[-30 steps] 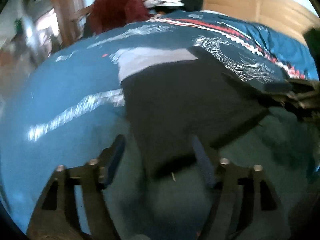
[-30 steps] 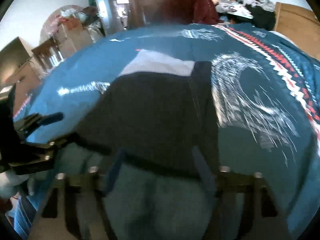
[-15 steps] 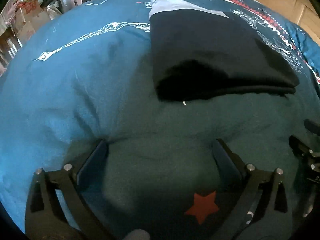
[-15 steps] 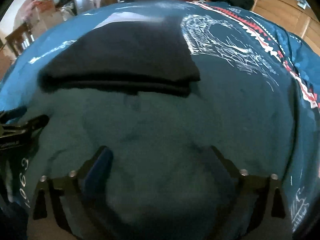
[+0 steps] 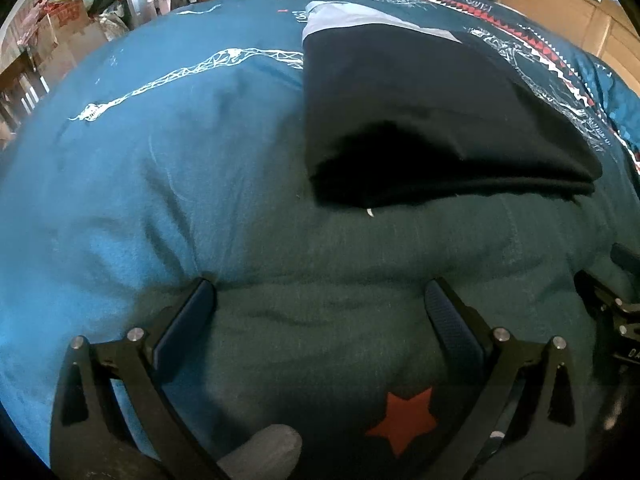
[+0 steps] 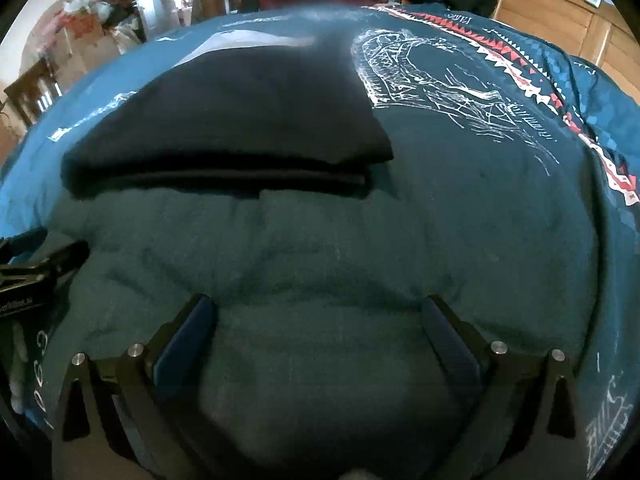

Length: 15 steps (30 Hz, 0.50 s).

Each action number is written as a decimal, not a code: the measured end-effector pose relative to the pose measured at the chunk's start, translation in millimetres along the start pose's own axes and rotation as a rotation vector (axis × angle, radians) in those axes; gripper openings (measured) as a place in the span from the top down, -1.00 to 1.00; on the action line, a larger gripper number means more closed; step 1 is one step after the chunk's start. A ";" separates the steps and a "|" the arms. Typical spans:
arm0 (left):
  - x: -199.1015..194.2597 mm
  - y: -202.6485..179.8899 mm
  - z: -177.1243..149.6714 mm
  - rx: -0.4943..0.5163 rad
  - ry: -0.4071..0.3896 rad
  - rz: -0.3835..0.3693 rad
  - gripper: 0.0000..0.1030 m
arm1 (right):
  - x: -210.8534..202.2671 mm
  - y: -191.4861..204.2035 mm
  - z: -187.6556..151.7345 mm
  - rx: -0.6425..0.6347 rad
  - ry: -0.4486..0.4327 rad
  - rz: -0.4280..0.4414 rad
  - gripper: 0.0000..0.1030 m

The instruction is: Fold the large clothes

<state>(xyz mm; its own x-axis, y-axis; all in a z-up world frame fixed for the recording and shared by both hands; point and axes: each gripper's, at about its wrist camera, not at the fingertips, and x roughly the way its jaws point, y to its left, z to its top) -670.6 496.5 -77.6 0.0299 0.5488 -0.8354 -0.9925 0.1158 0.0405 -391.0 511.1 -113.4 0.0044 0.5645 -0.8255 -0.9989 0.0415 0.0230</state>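
Both grippers lie low on the teal garment, jaws spread, with the folded black garment farther out.

Nearest the lens, the left gripper [image 5: 320, 300] has its blue pads wide apart, pressed down into the dark teal garment [image 5: 340, 264] and clamping nothing; a red star print [image 5: 404, 420] shows between the arms. Similarly, the right gripper [image 6: 320, 316] rests on the same teal cloth [image 6: 340, 264] with its pads apart, holding nothing. Each gripper shows at the edge of the other's view. Beyond both, well clear of the fingertips, the folded black garment [image 5: 420, 120] lies flat on the blue patterned bedspread [image 5: 140, 140], its folded edge facing the grippers. Farther back stands a wooden headboard [image 6: 560, 12].
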 end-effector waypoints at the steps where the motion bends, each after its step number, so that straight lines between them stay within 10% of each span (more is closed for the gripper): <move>1: -1.5 0.1 -2.3 0.000 -0.006 0.000 -1.00 | 1.5 -0.5 0.5 0.002 0.004 0.002 -1.00; 15: -1.8 0.3 -6.5 0.001 -0.029 0.002 -1.00 | 6.4 -4.3 0.3 0.011 -0.002 0.021 -1.00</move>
<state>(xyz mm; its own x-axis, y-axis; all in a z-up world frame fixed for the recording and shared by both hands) -671.7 490.1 -79.7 0.0318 0.5730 -0.8189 -0.9923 0.1159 0.0426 -386.7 514.8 -118.6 -0.0164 0.5666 -0.8238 -0.9982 0.0385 0.0464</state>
